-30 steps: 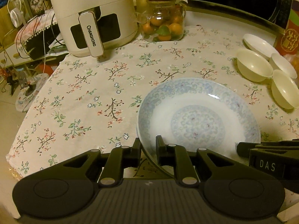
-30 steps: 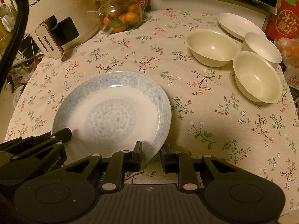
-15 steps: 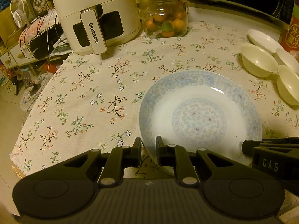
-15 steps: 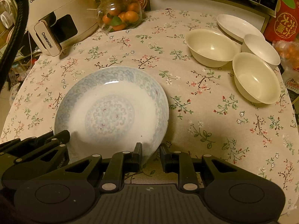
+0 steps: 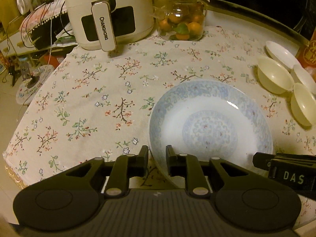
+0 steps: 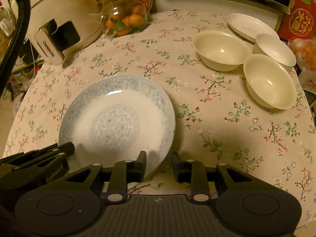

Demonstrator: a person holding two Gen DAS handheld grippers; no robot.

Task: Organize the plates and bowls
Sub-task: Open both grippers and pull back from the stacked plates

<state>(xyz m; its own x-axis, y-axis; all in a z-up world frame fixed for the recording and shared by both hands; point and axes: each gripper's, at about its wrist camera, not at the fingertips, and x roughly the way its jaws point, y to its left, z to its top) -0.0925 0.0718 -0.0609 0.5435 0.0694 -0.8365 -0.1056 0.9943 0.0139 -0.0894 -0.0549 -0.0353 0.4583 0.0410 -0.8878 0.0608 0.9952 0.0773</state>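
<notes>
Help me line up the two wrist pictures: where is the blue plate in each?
Left wrist: blue plate lies right of centre, its near rim between the gripper's fingers.
Right wrist: the plate lies left of centre, low.
Shared landmark: fruit jar at the table's far side.

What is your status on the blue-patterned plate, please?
Both grippers, left and right, just opening, astride the near rim of the plate. Plate down on the tablecloth. Three bowls and white plate far right; nothing between.
</notes>
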